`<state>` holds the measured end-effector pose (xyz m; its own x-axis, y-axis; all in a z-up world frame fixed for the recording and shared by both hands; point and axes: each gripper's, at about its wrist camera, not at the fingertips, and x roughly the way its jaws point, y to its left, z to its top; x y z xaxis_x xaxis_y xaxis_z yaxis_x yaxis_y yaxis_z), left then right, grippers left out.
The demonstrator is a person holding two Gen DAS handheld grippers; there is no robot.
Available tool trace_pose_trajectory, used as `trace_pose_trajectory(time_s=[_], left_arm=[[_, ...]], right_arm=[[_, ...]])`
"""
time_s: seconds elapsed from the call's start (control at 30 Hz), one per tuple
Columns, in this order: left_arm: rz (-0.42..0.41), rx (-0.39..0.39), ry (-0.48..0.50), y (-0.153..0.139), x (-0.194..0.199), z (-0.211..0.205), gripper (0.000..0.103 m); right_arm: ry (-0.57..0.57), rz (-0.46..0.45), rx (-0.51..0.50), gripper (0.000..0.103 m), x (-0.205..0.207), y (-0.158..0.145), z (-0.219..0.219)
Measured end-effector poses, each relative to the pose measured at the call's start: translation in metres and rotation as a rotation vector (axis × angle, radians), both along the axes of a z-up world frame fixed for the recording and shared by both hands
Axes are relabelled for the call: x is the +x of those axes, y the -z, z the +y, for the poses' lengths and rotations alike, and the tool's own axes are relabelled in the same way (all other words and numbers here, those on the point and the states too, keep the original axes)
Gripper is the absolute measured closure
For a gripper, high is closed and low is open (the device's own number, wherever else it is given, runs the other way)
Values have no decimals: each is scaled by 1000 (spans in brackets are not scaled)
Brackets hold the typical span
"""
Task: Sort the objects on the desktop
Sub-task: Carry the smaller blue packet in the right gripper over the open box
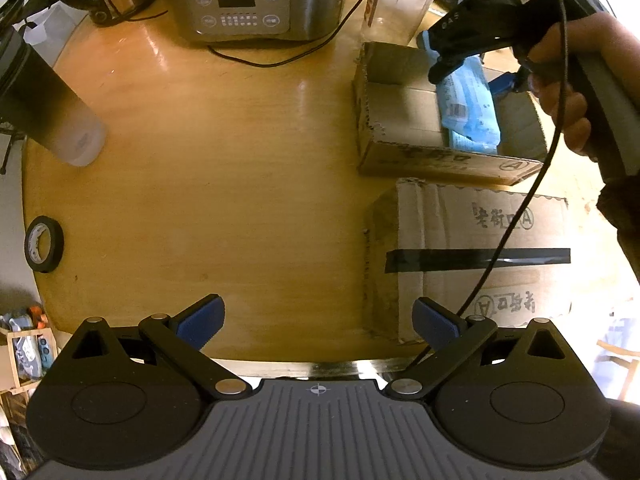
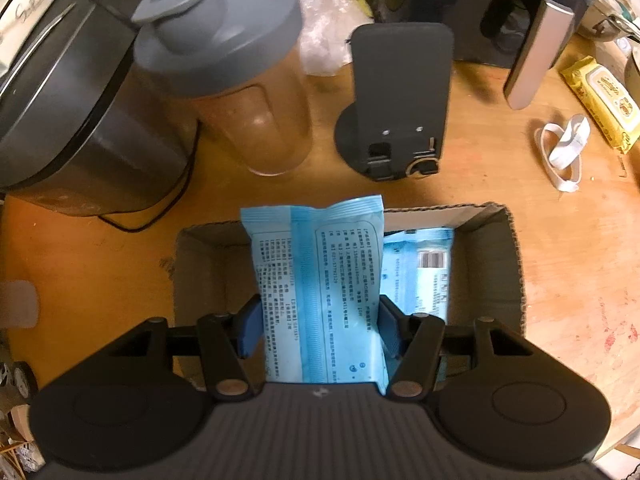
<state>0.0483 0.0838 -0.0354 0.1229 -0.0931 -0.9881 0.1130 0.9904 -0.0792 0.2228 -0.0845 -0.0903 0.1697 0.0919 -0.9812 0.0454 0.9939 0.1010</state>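
My right gripper [image 2: 320, 328] is shut on a light blue wipes pack [image 2: 320, 280] and holds it over an open cardboard box [image 2: 516, 264]. A second blue pack [image 2: 420, 276] lies inside that box. In the left wrist view the same box [image 1: 400, 120] sits at the right of the wooden table, with a blue pack [image 1: 468, 108] in it and the right gripper [image 1: 444, 68] above. My left gripper [image 1: 318, 324] is open and empty near the table's front edge.
A closed taped carton [image 1: 480, 256] stands in front of the open box. A rice cooker [image 1: 256, 0], shaker bottle [image 2: 224, 64], frosted bottle [image 1: 52, 116], tape roll [image 1: 43, 244], phone stand [image 2: 396, 100], yellow wipes pack [image 2: 600, 100] and white strap [image 2: 564, 148] lie around.
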Motion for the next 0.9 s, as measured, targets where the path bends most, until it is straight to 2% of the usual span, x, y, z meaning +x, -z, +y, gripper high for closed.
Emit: trace_pose_trajectory(time_s=[0.53,0.9], left_arm=[[24,13,-43,3,-3,21,0],[32,15,-56,5,-5,27,0]], right_arm=[[-8,13,14,46,-1,11,33],[-8,27,6,46,1,20,39]])
